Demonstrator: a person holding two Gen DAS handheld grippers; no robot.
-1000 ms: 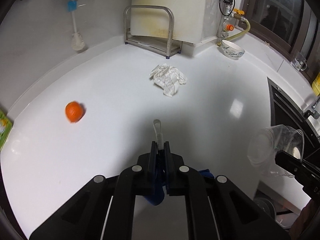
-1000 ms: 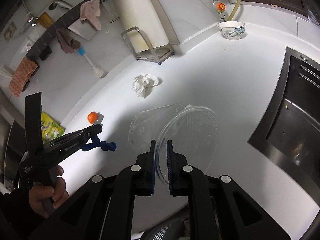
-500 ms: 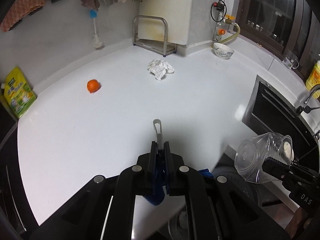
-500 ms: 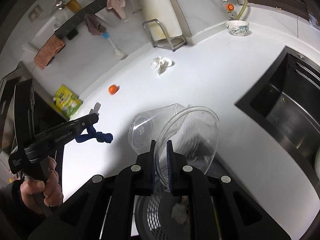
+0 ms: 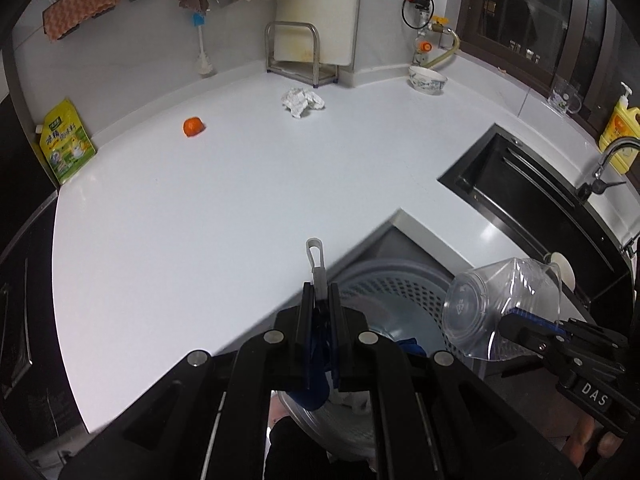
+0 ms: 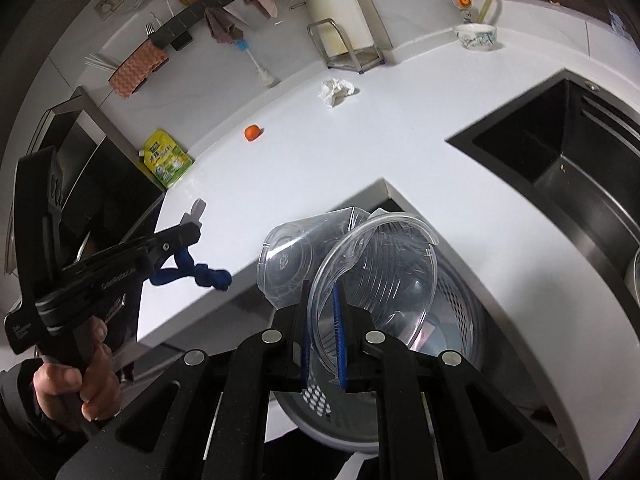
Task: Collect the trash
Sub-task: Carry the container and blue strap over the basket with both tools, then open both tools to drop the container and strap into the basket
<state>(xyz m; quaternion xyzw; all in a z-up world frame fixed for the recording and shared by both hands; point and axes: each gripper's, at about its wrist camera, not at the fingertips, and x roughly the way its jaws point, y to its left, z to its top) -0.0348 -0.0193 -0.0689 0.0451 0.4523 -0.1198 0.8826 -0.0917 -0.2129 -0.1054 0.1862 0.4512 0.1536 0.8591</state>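
Note:
My left gripper is shut on a blue knotted cloth strip with a grey plastic tab sticking out past the fingertips. In the right wrist view the left gripper is at the left with the strip dangling from it. My right gripper is shut on the rim of a clear plastic bowl, with a second clear container stuck in it. Both hang over a grey perforated bin below the counter edge. A crumpled tissue and an orange lie far back on the counter.
The white counter has a notched front corner above the bin. A black sink is at the right with a yellow soap bottle. A patterned bowl, a metal rack and a green pouch stand along the back.
Both grippers have drawn back from the counter past its front edge, still holding their loads. The bin has come into view beneath them, and the tissue and orange look farther away.

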